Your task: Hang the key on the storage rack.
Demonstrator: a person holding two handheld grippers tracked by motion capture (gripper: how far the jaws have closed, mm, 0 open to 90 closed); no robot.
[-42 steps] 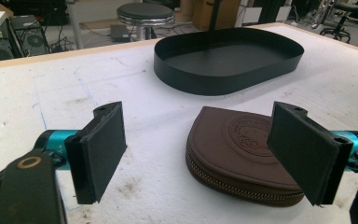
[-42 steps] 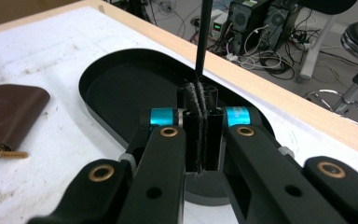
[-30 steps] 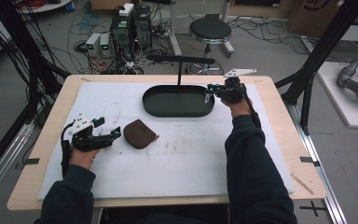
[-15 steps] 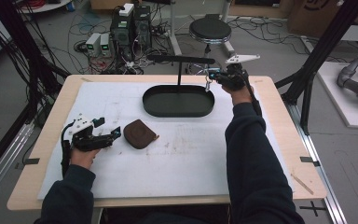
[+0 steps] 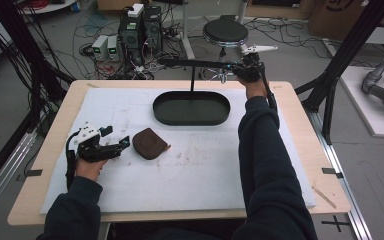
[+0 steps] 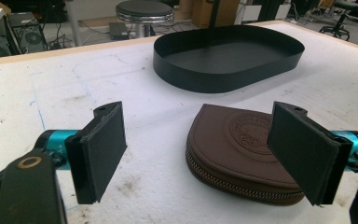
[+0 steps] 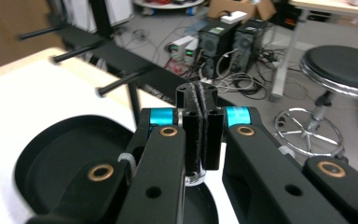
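A brown zipped pouch (image 5: 150, 143) lies flat on the white mat, left of centre. My left gripper (image 5: 116, 143) rests on the mat just left of it, open; in the left gripper view the pouch (image 6: 242, 140) lies between and just beyond the wide-apart pads (image 6: 105, 144). A black oval tray (image 5: 191, 118) sits empty at the back of the mat. My right gripper (image 5: 228, 70) is held up past the tray's far right end, next to a black rack bar (image 5: 190, 62). Its jaws are pressed together (image 7: 200, 95) with nothing visible between them.
The rack's post (image 5: 192, 77) stands behind the tray, and its pegs (image 7: 121, 81) stick out in the right gripper view. Computers (image 5: 140, 25), cables and a stool (image 5: 225, 31) are on the floor beyond the table. The wooden table edge (image 5: 310, 130) frames the mat.
My right gripper has lifted from the tray's right end and moved back and up to the rack bar. The left gripper and the pouch have stayed in place.
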